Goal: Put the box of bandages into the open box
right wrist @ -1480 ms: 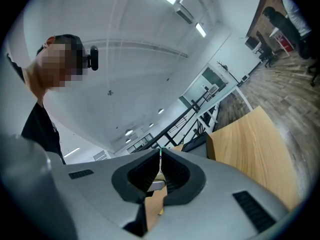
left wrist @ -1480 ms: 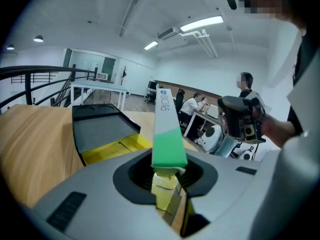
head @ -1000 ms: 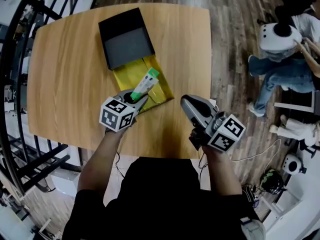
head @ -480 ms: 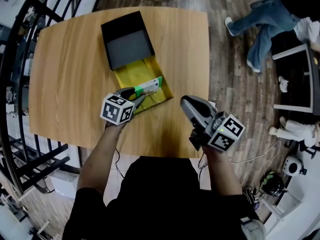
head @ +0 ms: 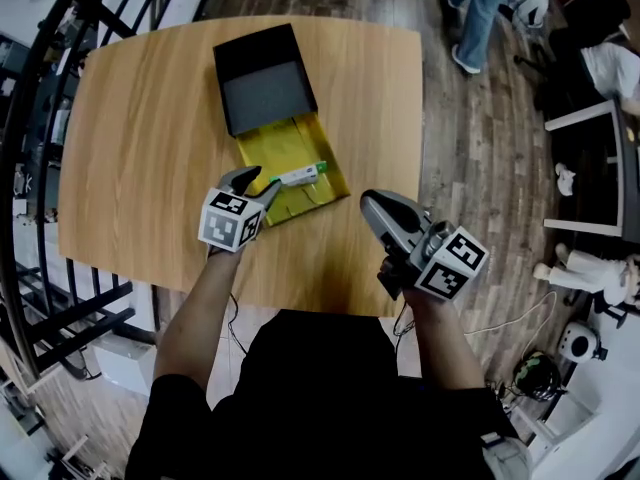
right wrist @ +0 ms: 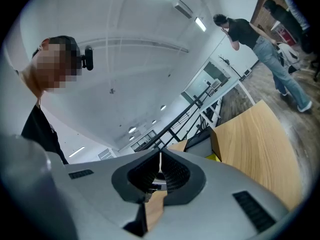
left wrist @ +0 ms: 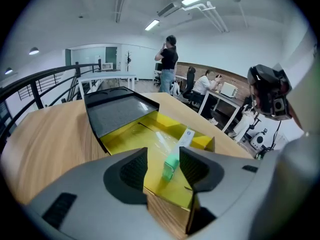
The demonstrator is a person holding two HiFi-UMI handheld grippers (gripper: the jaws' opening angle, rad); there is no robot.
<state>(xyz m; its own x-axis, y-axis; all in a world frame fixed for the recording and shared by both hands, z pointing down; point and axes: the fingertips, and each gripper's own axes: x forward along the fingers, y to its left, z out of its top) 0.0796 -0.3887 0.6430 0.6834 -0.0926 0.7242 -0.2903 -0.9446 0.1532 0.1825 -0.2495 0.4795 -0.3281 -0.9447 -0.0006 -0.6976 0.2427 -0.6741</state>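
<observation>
- Bandage box [head: 301, 176] lies inside the yellow open box [head: 272, 146], green end toward us, close to its right wall.
- We hold our left gripper [head: 256, 181] tilted down at the box's near edge. Its jaws have just been opening and stand spread, with the pads clear of the bandage box.
- We keep our right gripper [head: 370, 204] level, off to the right over the table [head: 140, 138] edge, jaws pressed together on nothing.
- Farther off, the black lid [head: 265, 83] lies folded back.
- Beyond the table, a person's legs [head: 478, 8] show on the wood floor.

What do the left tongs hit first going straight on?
Probably the green-and-white cardboard bandage box in the open yellow box: the left tongs' jaws, just opened, frame it without touching. Depth unclear.
</observation>
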